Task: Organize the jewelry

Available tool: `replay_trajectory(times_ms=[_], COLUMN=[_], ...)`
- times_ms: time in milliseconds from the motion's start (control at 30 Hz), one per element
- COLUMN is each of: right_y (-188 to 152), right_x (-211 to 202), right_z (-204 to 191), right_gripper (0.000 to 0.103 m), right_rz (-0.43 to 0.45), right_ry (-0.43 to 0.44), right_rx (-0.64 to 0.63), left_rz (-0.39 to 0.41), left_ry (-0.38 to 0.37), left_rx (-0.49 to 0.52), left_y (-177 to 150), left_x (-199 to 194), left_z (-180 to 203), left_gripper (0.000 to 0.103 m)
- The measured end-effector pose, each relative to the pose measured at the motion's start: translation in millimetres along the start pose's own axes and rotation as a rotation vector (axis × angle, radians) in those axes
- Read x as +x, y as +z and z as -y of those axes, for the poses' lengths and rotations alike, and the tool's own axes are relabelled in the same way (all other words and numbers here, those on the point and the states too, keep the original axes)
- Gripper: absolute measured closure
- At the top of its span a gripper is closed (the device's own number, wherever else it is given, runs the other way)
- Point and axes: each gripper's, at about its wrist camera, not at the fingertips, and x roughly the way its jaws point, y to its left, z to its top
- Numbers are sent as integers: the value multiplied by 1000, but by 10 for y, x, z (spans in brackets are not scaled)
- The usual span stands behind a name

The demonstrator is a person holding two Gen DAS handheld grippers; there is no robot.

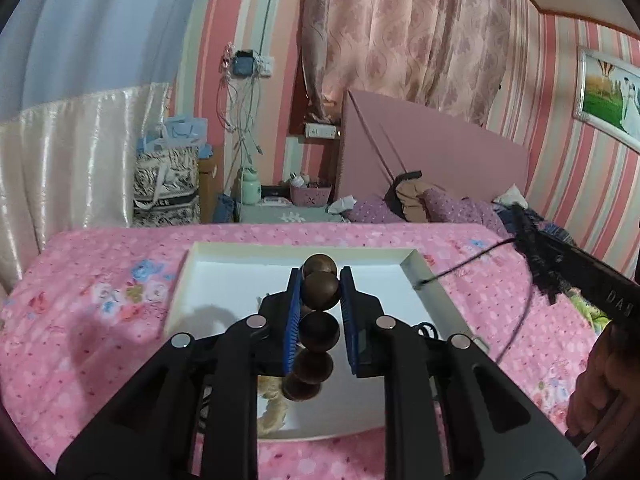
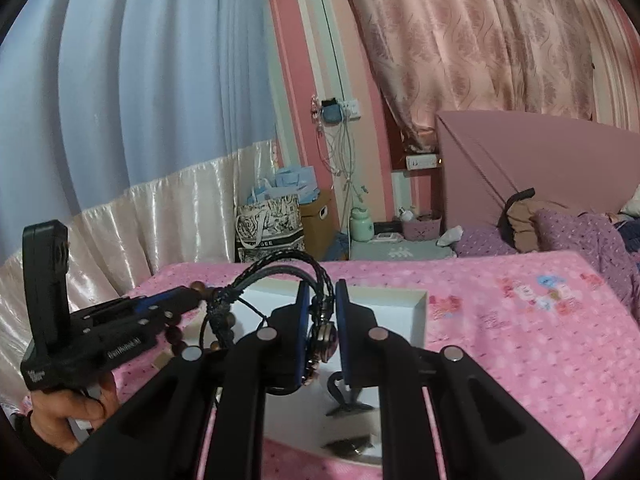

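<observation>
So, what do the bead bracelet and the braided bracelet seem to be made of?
Bead bracelet, in the left gripper: probably wood, since its large round dark brown beads have a soft satin sheen. Braided bracelet, in the right gripper: looks like black leather or cord, matte and plaited; its shiny round charm may be metal.

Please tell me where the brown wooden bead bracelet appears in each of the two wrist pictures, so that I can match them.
Left wrist view: the wooden bead bracelet hangs at centre, clamped between the left gripper fingers, above the white tray.
Right wrist view: the same bracelet shows at left of centre, hanging from the left gripper, partly behind the black braided bracelet.
Shared landmark: the white tray on the pink floral bedspread.
</observation>
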Motion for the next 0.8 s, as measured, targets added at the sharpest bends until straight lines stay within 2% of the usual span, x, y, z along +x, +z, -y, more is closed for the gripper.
replay_trajectory(times_ms=[133, 267, 367, 800], right_y=[-250, -441, -553, -643], right_x=[359, 519, 605, 629], right_z=[33, 134, 210, 227], right_gripper=[90, 90, 90, 90], right_rz=[-73, -140, -179, -202], right_ry=[-42, -43, -40, -52], right_rx=[-17, 14, 33, 11], left_rz=[-45, -110, -124, -163], left_ry=[5, 6, 19, 26], left_rx=[11, -1, -2, -50], left_y=[-166, -357, -429, -512], left_x=[330, 574, 634, 812], left_z=[37, 13, 15, -134], left_gripper=[86, 86, 86, 85])
